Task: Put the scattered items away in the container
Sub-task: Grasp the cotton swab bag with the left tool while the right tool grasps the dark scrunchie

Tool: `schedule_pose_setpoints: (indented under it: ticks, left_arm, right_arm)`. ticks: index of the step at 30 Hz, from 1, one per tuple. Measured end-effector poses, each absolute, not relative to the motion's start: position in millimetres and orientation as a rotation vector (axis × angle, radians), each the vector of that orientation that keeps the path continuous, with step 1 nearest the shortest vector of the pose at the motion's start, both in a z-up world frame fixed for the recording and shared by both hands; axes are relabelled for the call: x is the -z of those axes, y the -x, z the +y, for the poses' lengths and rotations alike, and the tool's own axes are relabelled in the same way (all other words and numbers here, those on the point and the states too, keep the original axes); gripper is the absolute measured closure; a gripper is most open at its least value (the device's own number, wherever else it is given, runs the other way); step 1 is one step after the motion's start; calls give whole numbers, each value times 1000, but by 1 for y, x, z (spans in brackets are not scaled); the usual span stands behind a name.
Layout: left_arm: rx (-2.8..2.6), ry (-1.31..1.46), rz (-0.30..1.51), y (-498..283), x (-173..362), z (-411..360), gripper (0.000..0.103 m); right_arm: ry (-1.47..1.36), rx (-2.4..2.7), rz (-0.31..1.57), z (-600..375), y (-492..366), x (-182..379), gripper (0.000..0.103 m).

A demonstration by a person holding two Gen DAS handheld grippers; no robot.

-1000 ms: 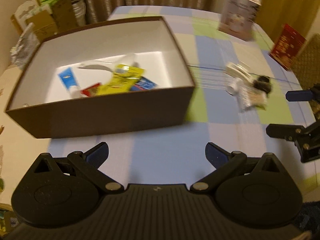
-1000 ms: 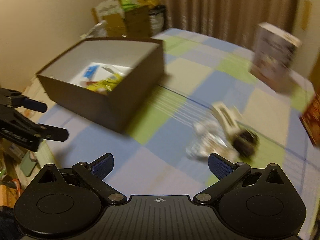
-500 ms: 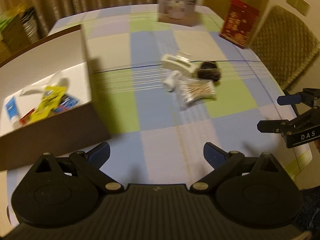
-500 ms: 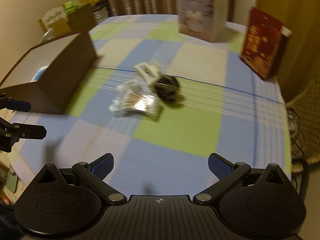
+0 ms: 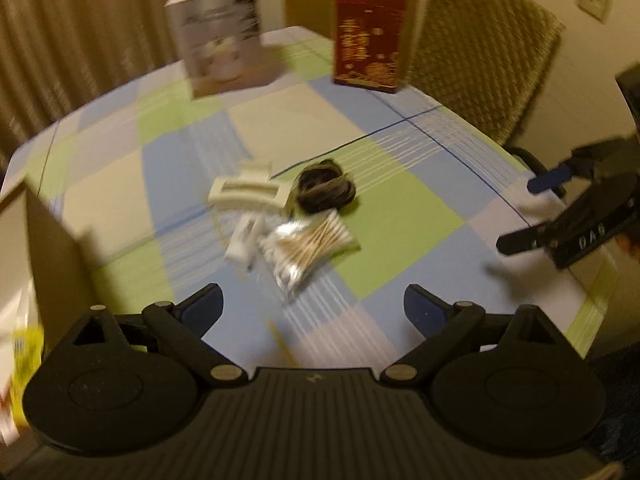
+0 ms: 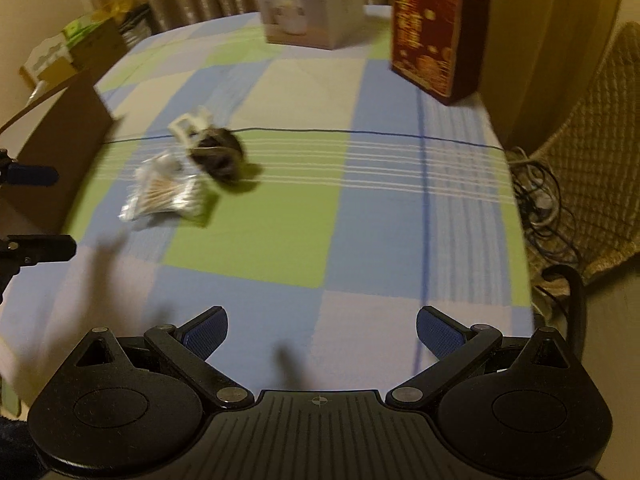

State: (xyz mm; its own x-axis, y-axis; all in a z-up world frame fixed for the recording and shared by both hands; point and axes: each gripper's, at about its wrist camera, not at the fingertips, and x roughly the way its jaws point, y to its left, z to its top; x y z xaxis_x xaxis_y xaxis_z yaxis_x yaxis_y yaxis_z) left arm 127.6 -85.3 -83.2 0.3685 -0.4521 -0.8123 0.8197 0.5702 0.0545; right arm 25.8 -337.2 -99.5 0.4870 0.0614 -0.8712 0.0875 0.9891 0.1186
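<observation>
Both views have swung away from the brown container [image 5: 48, 248] since a second ago, when its interior filled the left view; it now sits at the left edge of each view, and the remaining loose items are centred ahead.

Left hand-held gripper [image 5: 312, 308]: jaws spread wide, nothing between them, held above the desk [image 5: 400, 208] just short of the cluster. Right hand-held gripper [image 6: 322, 330]: jaws likewise spread and empty, further off to the cluster's right.

Items outstanding, all on the checked cloth near the container's right wall:
- cotton swab packet [image 5: 308, 248], nearest the left hand-held gripper
- small white tube [image 5: 244, 240], touching or just beside the packet; blur prevents certainty
- cream hair clip [image 5: 248, 194]
- dark hair tie bundle [image 5: 326, 192], against the clip

Two upright boxes, a white carton [image 5: 220, 36] and a red carton [image 5: 370, 38], stand at the far edge, well apart from the cluster.

Risks noted:
- Items lie packed together; a closing grip on one is likely to drag or flick a neighbour.
- Packet film looks slick and flat, so the fingers may slide off or pinch only a corner.
- Both frames are motion-blurred; a fast approach invites a misjudged descent.
- Both tools converging on one small cluster could collide.
</observation>
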Motion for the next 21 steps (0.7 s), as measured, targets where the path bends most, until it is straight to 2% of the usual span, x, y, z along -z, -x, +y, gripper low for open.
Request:
schedule_pose_setpoints:
  ticks: [4, 6, 7, 19, 21]
  left_arm:
    - [897, -576, 838, -143, 93, -104, 13]
    - [920, -599, 850, -153, 99, -113, 21]
    - [931, -610, 854, -157, 103, -117, 22]
    - [1088, -754, 894, -184, 137, -162, 22]
    - [1089, -762, 908, -188, 142, -165, 25]
  right_arm:
    - [-173, 53, 1077, -354, -33, 104, 0]
    - [-182, 66, 1084, -361, -36, 107, 0]
    - [-186, 72, 1089, -364, -38, 108, 0]
    - [-233, 123, 1125, -386, -51, 121, 0]
    - [-236, 124, 1124, -388, -53, 121, 0]
